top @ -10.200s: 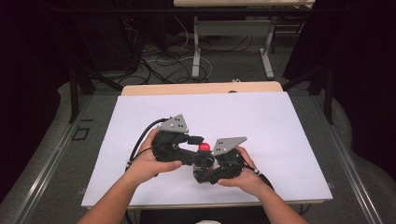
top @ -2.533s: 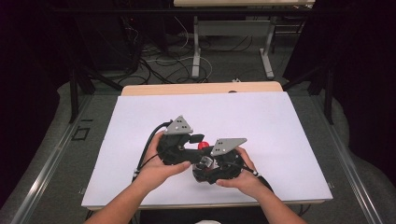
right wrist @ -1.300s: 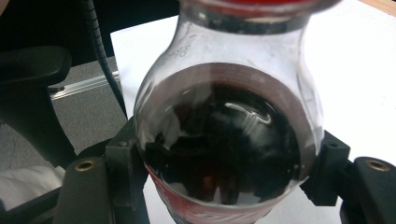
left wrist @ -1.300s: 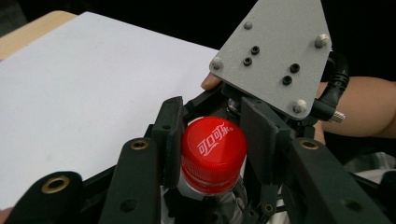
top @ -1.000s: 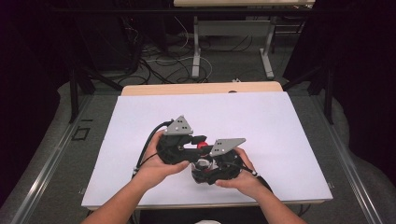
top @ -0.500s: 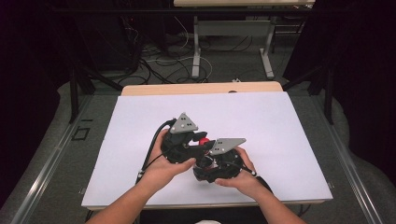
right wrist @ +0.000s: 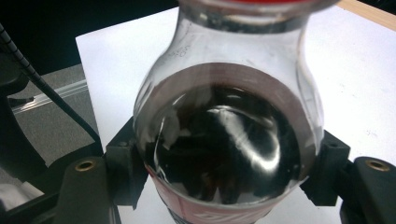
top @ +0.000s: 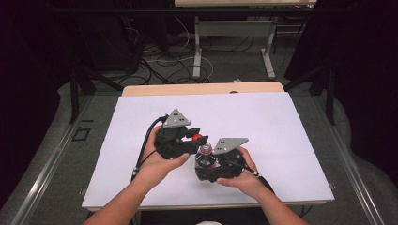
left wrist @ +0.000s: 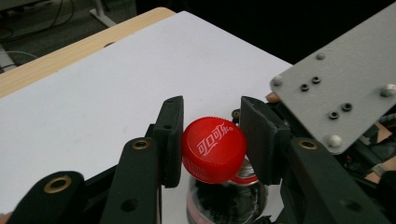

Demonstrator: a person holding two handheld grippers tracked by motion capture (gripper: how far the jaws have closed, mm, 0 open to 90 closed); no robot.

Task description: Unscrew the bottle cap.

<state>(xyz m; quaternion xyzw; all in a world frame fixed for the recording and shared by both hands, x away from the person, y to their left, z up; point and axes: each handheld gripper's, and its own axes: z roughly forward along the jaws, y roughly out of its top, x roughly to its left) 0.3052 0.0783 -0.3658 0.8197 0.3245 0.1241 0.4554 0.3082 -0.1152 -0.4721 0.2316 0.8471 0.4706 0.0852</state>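
Clear plastic cola bottle (top: 205,158) of dark drink, upright near the front middle of the wide white surface (top: 291,136), between both hands. Big white sheet otherwise bare, with a strip of pale wooden edge (top: 202,89) at the far side.

Down to the bottle itself: gripped round its belly by the right tongs (right wrist: 224,177), black pads pressed in on both sides and holding it steady. No slack visible there.

Up top, left tongs (left wrist: 212,137) closed narrow on the round red screw cap (left wrist: 213,149), one pad flush against each side.

Now the change: compared with a second ago on the high view, left hand (top: 159,161) rolled and nudged a touch, right hand (top: 239,176) planted exactly as before. Looks like a twist on the cap against a braced bottle. From the left gripper view, cap sitting slightly cocked, with a thin red ring (left wrist: 245,178) peeking out beneath at one edge. Probably seal broken, thread starting to give. Cannot tell yet whether fully free of the neck.

Likely next: more turning the same way, then a lift off. Worth keeping the right grip firm, to avoid tipping the bottle or spilling the drink.
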